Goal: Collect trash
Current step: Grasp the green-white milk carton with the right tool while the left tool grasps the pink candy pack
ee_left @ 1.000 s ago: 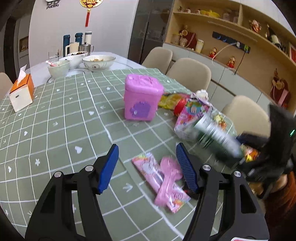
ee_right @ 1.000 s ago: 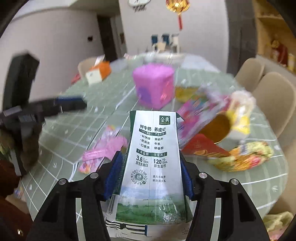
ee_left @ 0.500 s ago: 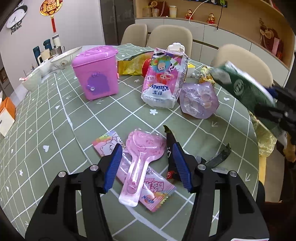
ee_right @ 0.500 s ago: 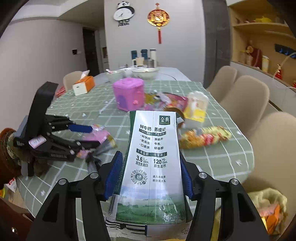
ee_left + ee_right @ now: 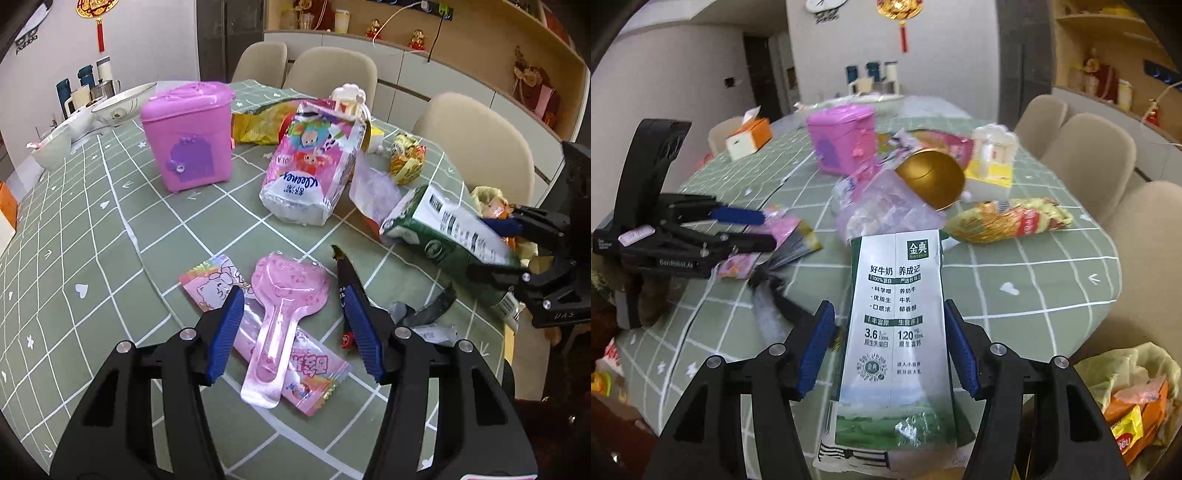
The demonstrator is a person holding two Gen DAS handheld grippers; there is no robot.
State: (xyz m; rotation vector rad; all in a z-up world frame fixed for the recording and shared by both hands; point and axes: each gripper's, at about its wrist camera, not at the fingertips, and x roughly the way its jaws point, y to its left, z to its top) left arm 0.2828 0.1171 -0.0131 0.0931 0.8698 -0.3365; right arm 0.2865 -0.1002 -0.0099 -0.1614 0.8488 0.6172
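Note:
My right gripper [image 5: 888,347] is shut on a green and white milk carton [image 5: 895,332], held above the table's edge; the carton also shows in the left wrist view [image 5: 443,230]. My left gripper [image 5: 293,332] is open and empty, its jaws straddling a pink plastic spoon-shaped blister [image 5: 282,310] lying on a pink candy wrapper [image 5: 314,373]. A dark torn wrapper [image 5: 347,280] lies by its right finger. A Kleenex tissue pack [image 5: 314,173], a clear purple bag [image 5: 886,206], a gold can [image 5: 931,177] and a yellow snack bag [image 5: 1008,218] lie further on.
A pink toy bin [image 5: 190,134] stands on the green checked tablecloth [image 5: 92,206]. A trash bag with wrappers [image 5: 1134,391] hangs below the table's right edge. Bowls [image 5: 122,105] and an orange tissue box [image 5: 750,138] sit far back. Beige chairs [image 5: 476,140] line the far side.
The right gripper has carried the carton back toward the table, lower and closer to the trash pile. The left gripper has stayed open over the pink blister, shifting slightly.

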